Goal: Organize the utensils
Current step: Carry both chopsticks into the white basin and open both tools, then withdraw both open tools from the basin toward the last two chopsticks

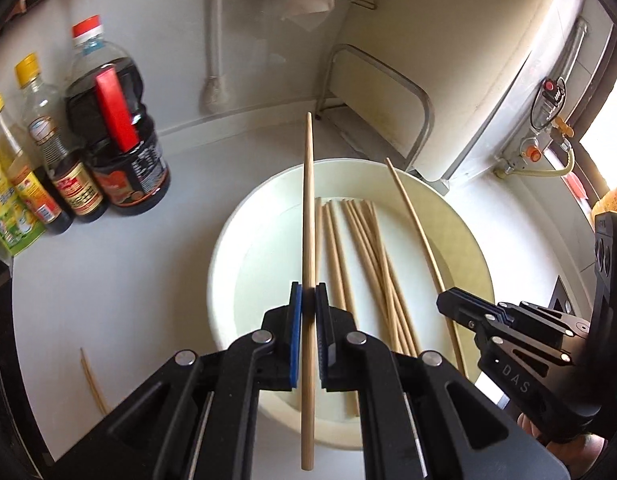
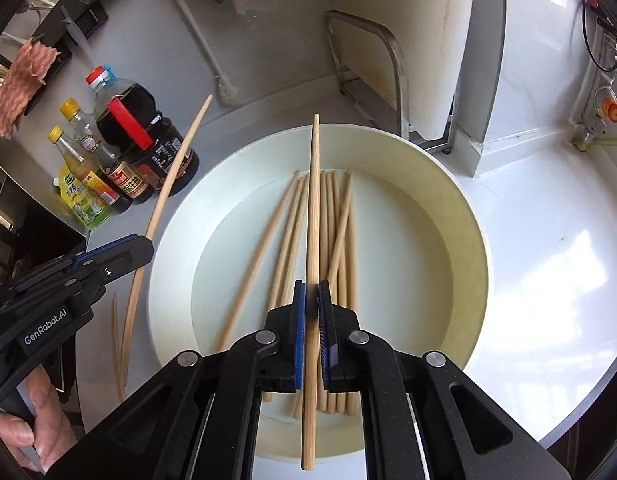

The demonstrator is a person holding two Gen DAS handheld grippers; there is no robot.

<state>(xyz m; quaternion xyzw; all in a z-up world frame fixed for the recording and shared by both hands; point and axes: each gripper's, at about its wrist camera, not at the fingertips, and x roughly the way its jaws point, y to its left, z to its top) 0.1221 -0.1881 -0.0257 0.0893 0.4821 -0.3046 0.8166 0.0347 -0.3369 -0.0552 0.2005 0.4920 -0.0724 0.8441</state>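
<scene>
left claw (image 1: 307, 312): clamped on one long pale wooden chopstick (image 1: 308, 216), held over the round cream-white basin (image 1: 224, 240), gripped near the middle so it pokes out both ends

right claw (image 2: 311, 308): same deal, pinching its own pale wooden chopstick (image 2: 313, 216) above the same basin

rest of the utensils: loose bundle of wooden chopsticks (image 2: 332, 248) lying in the basin bottom, plus a stray thin chopstick (image 1: 93, 380) on the white worktop (image 1: 108, 280)

doing it well: I'd keep both sticks level and parallel, line up the tips, carry them slowly so the long ends don't snag the rim or the dark sauce bottles (image 1: 120, 136)

hard to tell: where they're meant to go isn't visible; the basin's near rim is hidden behind the claws
</scene>
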